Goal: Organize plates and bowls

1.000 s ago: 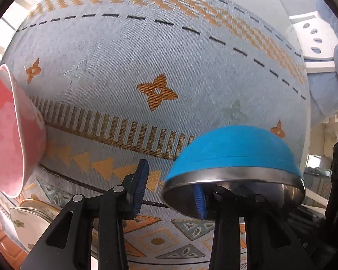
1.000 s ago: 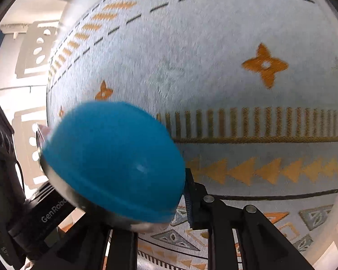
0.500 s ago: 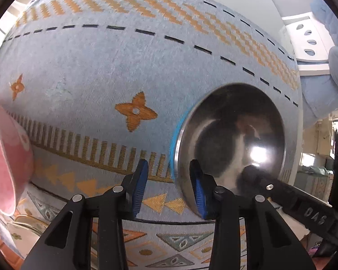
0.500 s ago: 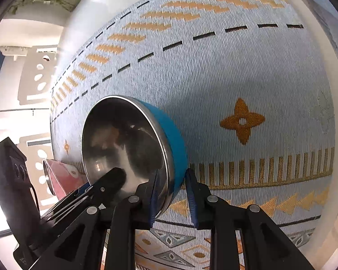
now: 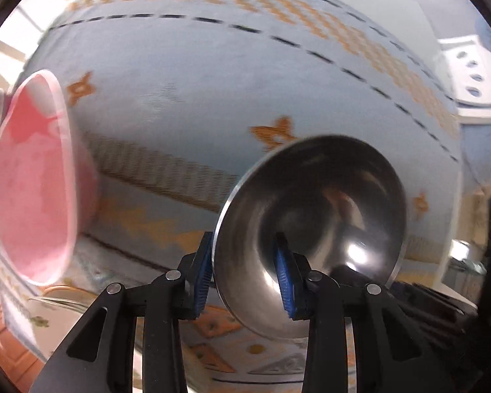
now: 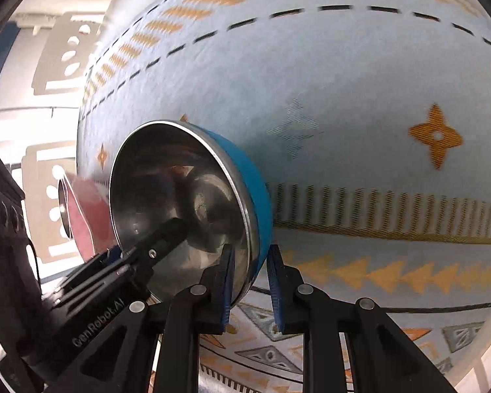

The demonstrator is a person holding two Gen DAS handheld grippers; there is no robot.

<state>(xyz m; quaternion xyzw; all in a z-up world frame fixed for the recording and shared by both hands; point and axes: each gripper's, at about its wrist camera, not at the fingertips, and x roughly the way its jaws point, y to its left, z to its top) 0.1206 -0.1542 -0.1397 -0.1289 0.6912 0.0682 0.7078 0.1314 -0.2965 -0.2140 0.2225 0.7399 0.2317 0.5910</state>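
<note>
A steel bowl with a blue outside (image 6: 180,209) is held on edge above the patterned blue tablecloth. My right gripper (image 6: 250,285) is shut on its rim, one pad inside and one on the blue outside. My left gripper (image 5: 244,278) straddles the opposite rim of the same bowl (image 5: 314,229), one pad inside and one outside; its jaws are still wide and I cannot tell whether they press the rim. A pink bowl (image 5: 32,177) stands on edge at the left and shows behind the steel bowl in the right wrist view (image 6: 85,213).
A stack of pale patterned plates (image 5: 49,308) lies at the lower left near the table edge. White perforated chair backs (image 5: 471,75) stand beyond the table's far side. The tablecloth (image 6: 360,98) covers the whole table.
The right gripper turned the bowl from dome-up to on edge. The left gripper's jaws have come over the bowl's rim, where half a second ago the bowl was just beyond them.
</note>
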